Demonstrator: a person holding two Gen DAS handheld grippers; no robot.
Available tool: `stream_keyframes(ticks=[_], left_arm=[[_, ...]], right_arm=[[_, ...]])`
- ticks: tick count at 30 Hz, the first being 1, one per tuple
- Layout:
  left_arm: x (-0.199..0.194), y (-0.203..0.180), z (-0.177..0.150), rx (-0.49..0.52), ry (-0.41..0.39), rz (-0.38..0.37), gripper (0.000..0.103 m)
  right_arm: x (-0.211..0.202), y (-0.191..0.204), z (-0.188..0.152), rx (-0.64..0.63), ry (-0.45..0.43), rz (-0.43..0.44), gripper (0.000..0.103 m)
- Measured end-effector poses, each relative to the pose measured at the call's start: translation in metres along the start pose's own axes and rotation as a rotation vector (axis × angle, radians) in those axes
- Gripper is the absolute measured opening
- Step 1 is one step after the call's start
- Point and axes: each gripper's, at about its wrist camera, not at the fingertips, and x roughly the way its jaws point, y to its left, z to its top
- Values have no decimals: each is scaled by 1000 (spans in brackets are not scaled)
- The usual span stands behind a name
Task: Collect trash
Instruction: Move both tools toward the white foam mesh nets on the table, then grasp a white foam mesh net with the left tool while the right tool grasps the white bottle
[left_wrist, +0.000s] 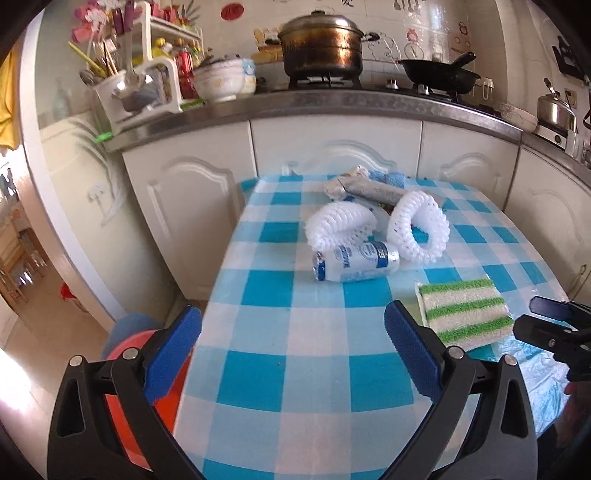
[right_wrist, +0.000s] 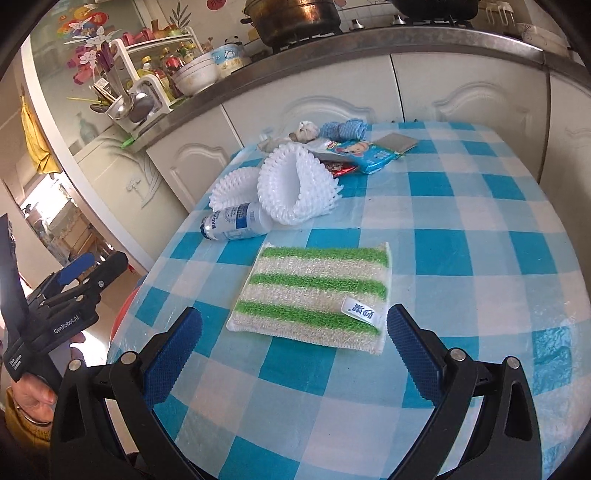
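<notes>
Trash sits in a loose heap toward the far end of the blue-and-white checked plastic tablecloth (left_wrist: 295, 332): a small white plastic bottle w/ blue label (left_wrist: 354, 263) lying on its side, cap end toward the table's left edge; two white foam mesh fruit sleeves (left_wrist: 341, 225) touching it just behind; then a crumpled grey paper wrapper (left_wrist: 364, 187), a blue printed snack packet (right_wrist: 364, 153) and a scrap of blue foam netting (right_wrist: 343, 128) at the back edge.

Left gripper (left_wrist: 293, 341) hovers over the near part of the table, blue pads spread wide, nothing between them. Bottle is straight ahead of it, a bit right of centre, w/ bare cloth between. Right gripper (right_wrist: 295, 345) also gapes wide and empty; the green-and-cream striped scrub cloth (right_wrist: 314, 291) lies just in front of it, near edge almost between the pads, but that looks like a cleaning item, not trash. Heap is beyond the cloth, up and left.

Step in hand, I'd say: reach for the first piece, prob. the bottle, since it's closest. Doing it well = come in low w/ the left gripper, straddle the bottle across its short width, not lengthwise, close mid-body so it doesn't roll or squirt out. Foam sleeves are light and springy; bumping them could scatter the pile. Red round plastic basin (left_wrist: 147, 369) sits low by the table's left edge, behind the left gripper's left finger, likely the drop spot, can't be sure.
</notes>
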Motion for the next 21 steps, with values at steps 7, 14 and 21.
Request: stream_keyframes(ticks=[7,14,21], left_arm=[[27,-13,25,-11,38,-168,100],[53,-69,58,115,28,-299,100],[108,-120,76,176,151,-301,100]], right_arm=[[15,-18,8,30,15,3,98],[20,-38,2,66,39,42,98],[18,-37,-2,24,60,77,98]])
